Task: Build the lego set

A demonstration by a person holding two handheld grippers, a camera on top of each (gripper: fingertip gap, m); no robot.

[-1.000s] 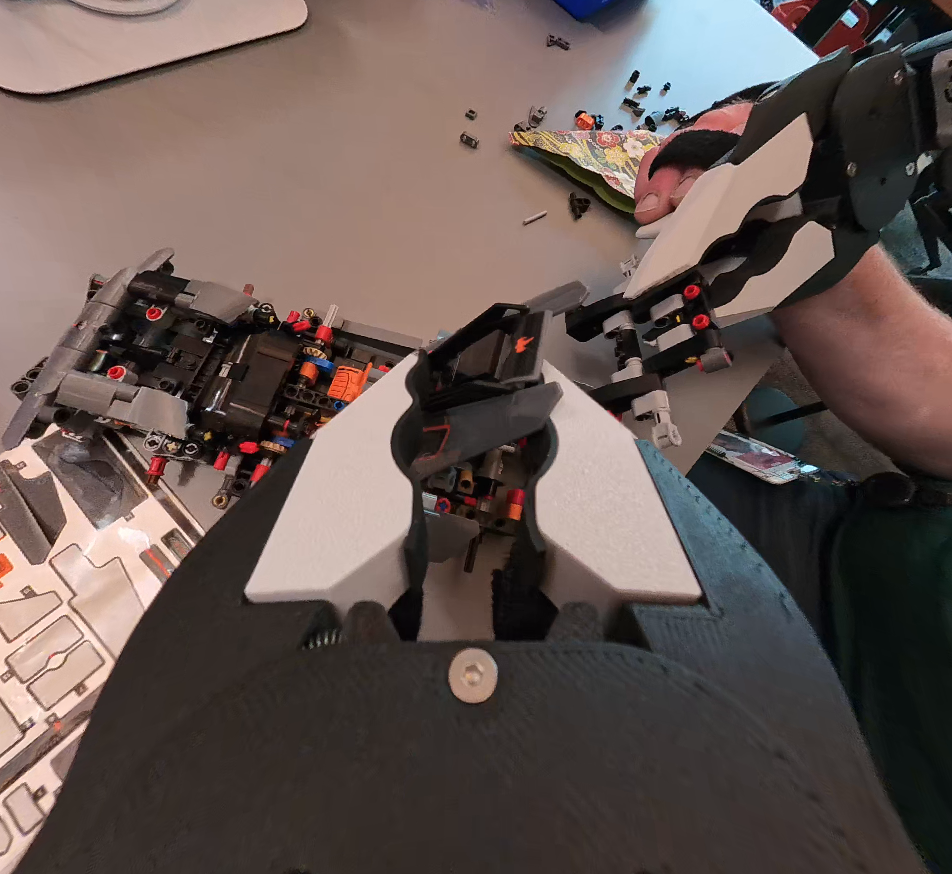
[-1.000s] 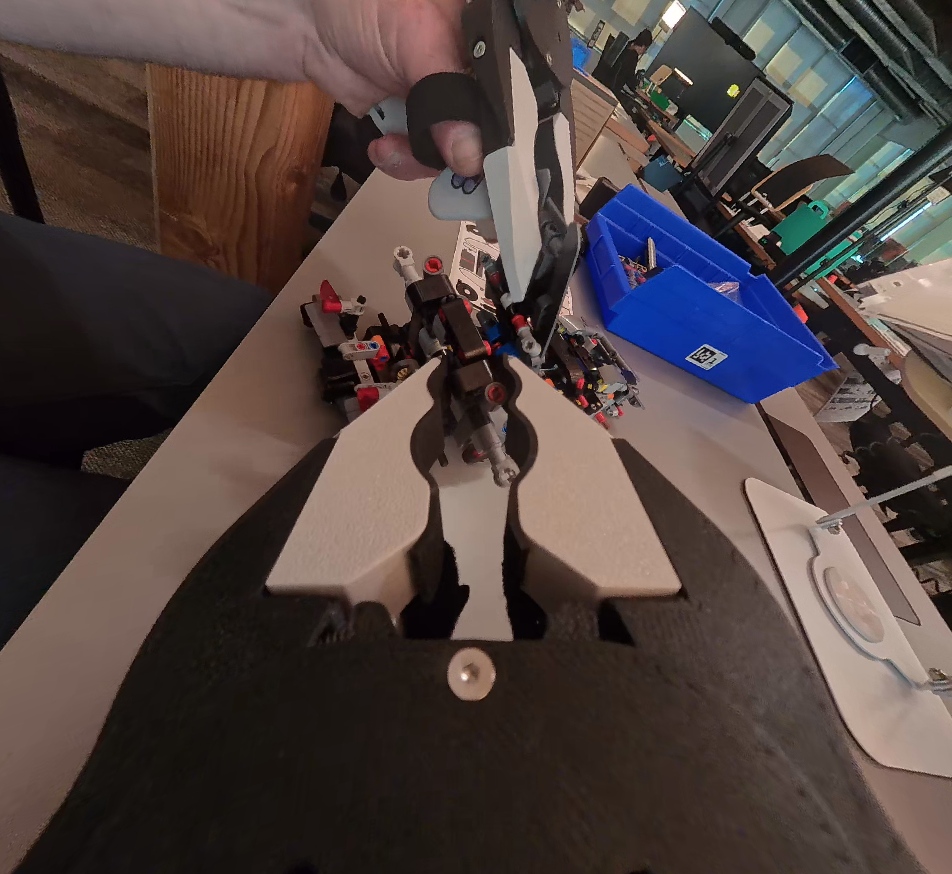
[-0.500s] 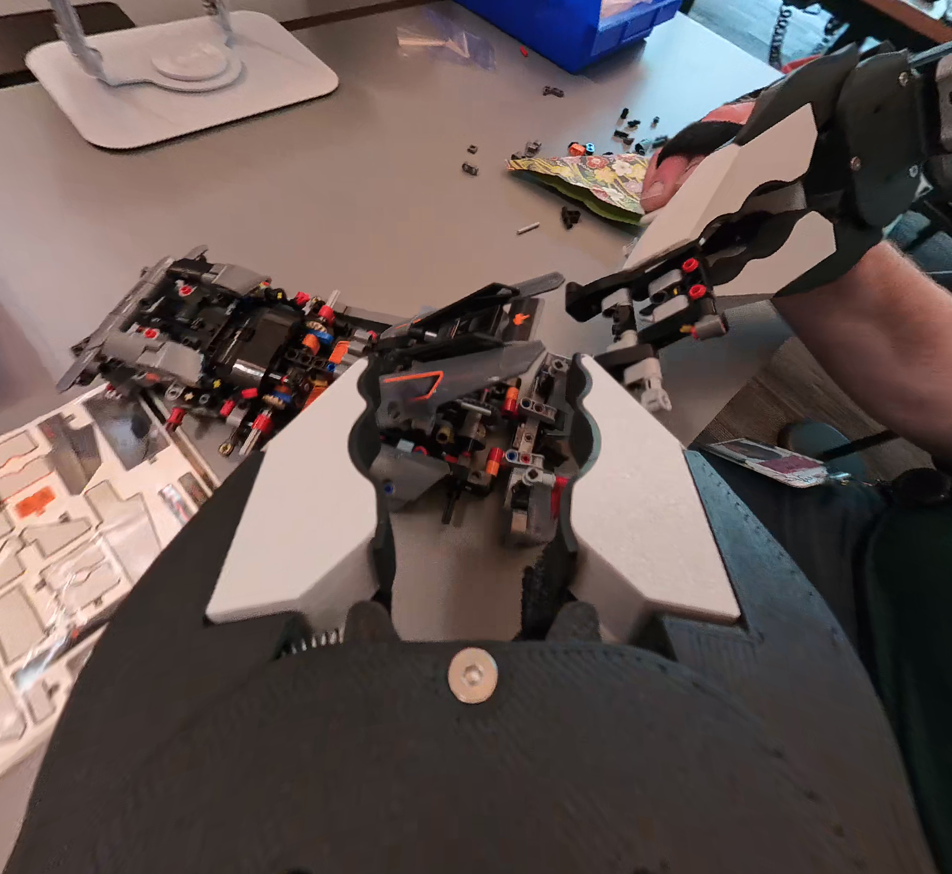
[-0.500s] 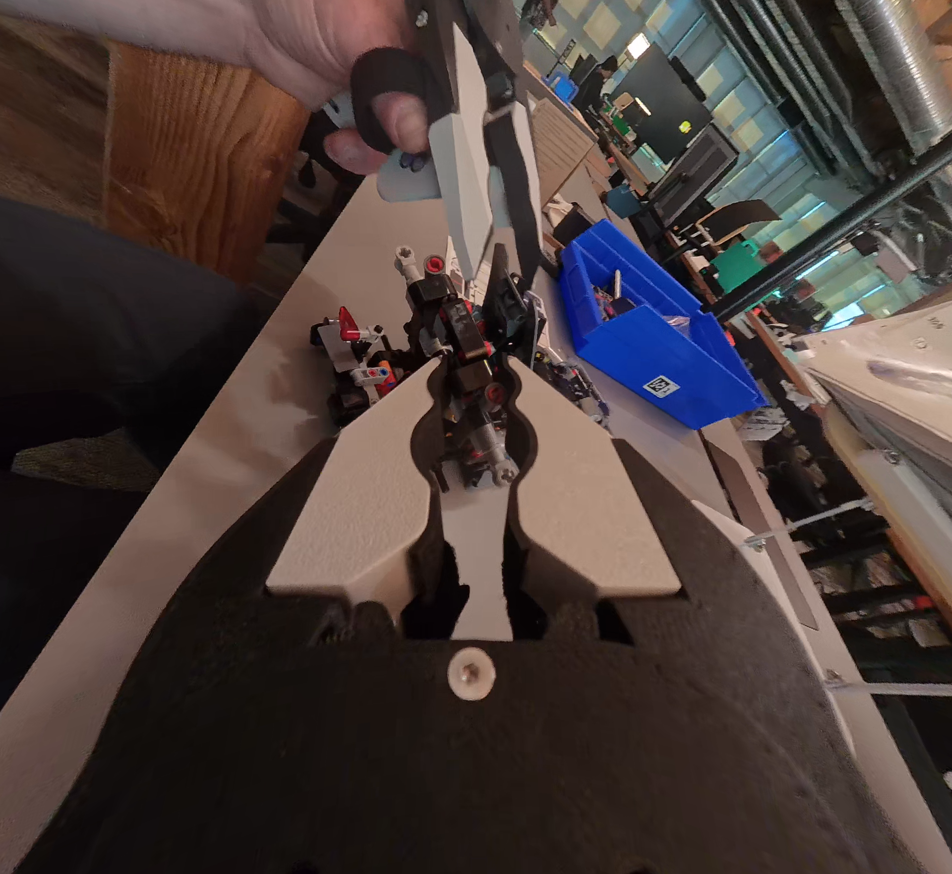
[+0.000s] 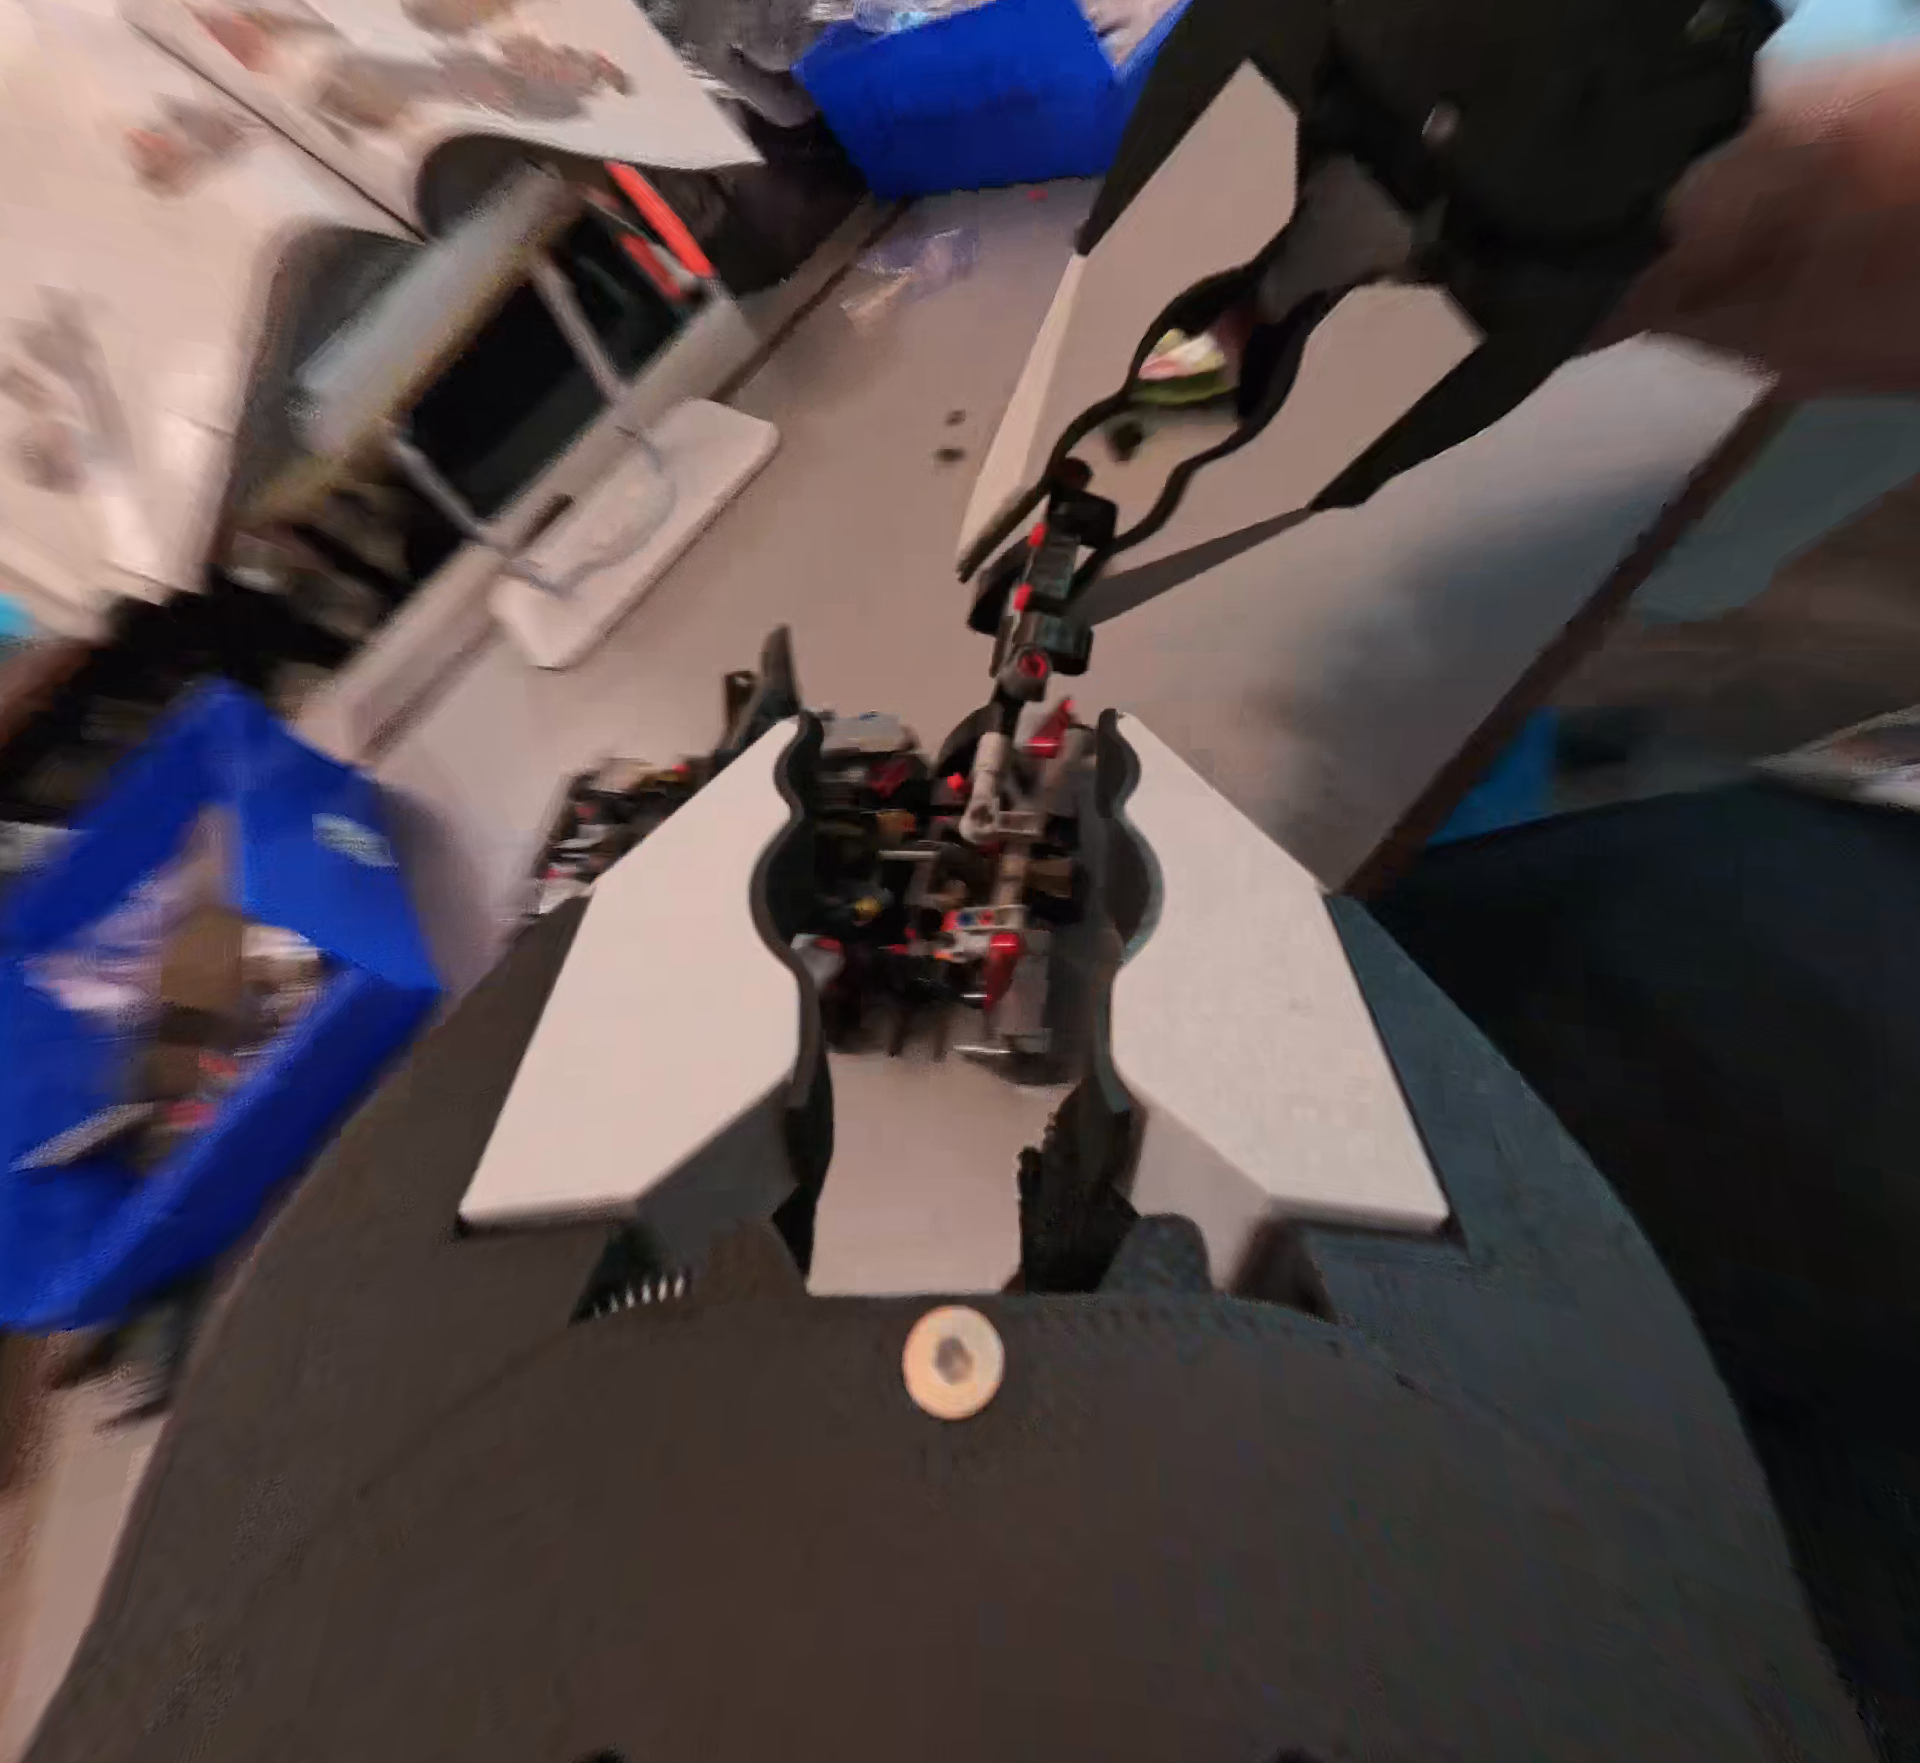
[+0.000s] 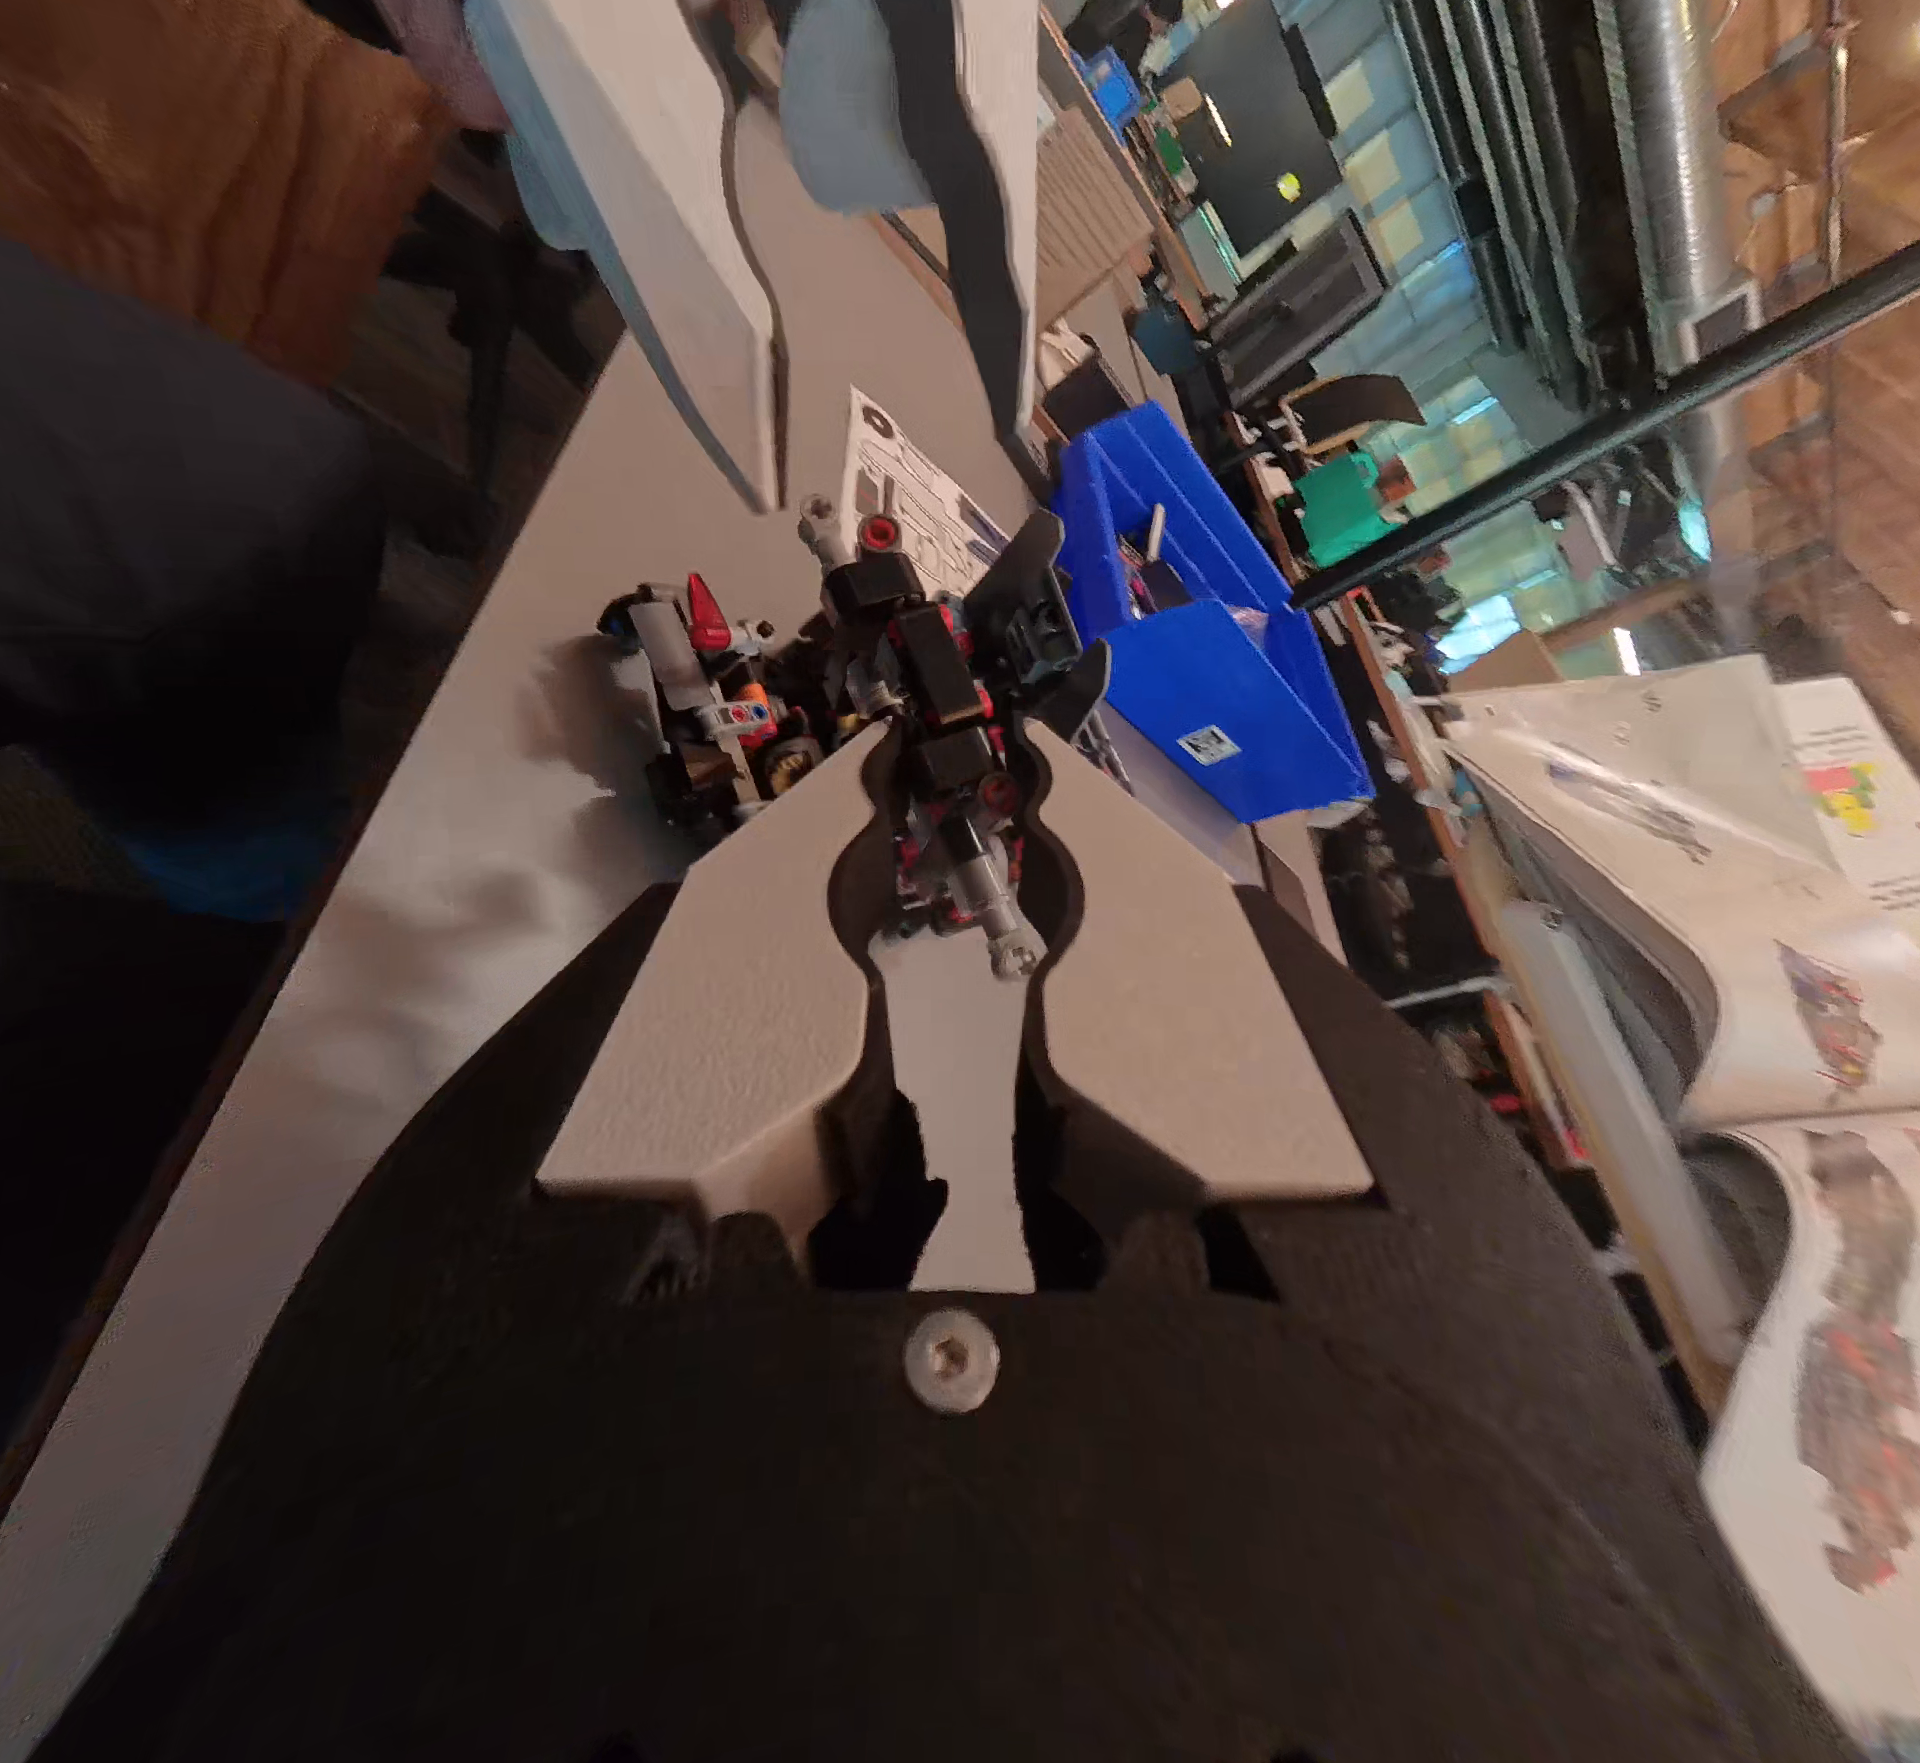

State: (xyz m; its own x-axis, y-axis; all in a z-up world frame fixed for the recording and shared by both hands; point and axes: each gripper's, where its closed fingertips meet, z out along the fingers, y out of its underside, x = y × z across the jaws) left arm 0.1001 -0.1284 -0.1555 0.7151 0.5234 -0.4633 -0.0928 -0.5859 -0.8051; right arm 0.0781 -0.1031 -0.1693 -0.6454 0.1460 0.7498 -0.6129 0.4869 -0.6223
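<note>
Right gripper (image 6: 951,778) is clamped on a slim black-and-red lego sub-assembly (image 6: 940,695), held by its lower end; the piece sticks out forward past the fingertips, a grey axle end showing between the fingers. In the left wrist view the same gripper (image 5: 1049,560) is seen from the front, the sub-assembly (image 5: 1044,612) hanging from its tips down toward the main lego model (image 5: 914,872).

Left gripper (image 5: 951,778): fingers spread wide, nothing pinched. The model is framed between them on the grey table (image 5: 1299,633), but contact cannot be told; the view is motion-blurred. From the right wrist view the left gripper (image 6: 894,456) is seen hovering above the model (image 6: 727,705), jaws apart.

Writing and labels:
- White sticker with a square code on the blue bin (image 6: 1205,664), too small to be read.
- Printed sheet (image 6: 914,487) flat on the table behind the model, line drawings only made out.
- Open instruction book (image 6: 1787,882) at right, coloured pictures, text illegible.
- A second blue bin (image 5: 187,986) is seen at left, blurred.
</note>
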